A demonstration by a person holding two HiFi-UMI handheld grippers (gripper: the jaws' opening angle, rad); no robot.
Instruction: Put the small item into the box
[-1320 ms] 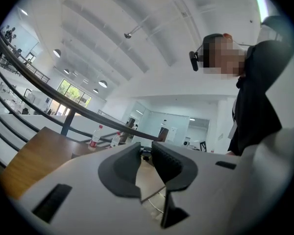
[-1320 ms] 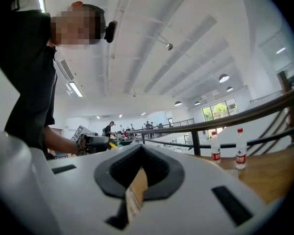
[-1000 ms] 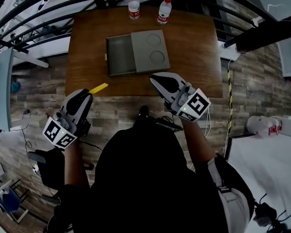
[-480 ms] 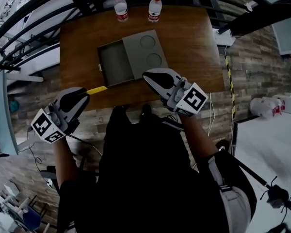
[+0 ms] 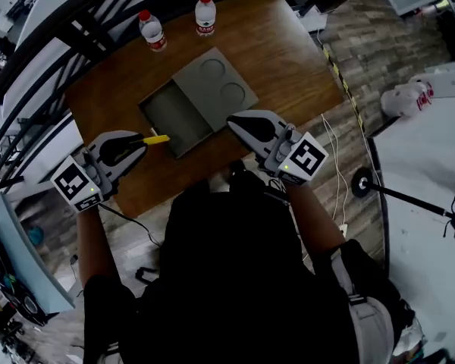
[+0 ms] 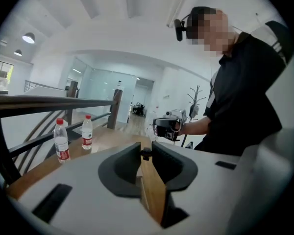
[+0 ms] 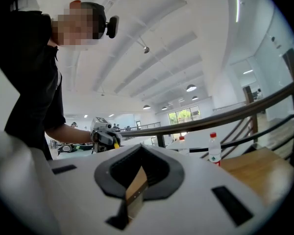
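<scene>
Box: we see an open flat grey box (image 5: 174, 116) on the brown wooden table (image 5: 288, 59).
Left gripper (image 5: 142, 142): clamped on a small yellow strip (image 5: 158, 139), just beside the box's 7 o'clock edge.
Right gripper (image 5: 232, 121): jaws together, empty, at 4 o'clock.

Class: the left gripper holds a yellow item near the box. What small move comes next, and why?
Probably ease the left gripper forward-right until the yellow item hangs over the open box. The item is gripped, but it is only near the box's edge, not over the opening.

Brown wooden table (image 5: 292, 55): grey box (image 5: 171, 118) at centre, lid slid half off; two red-capped water bottles (image 5: 150, 30) upright, far edge.
</scene>
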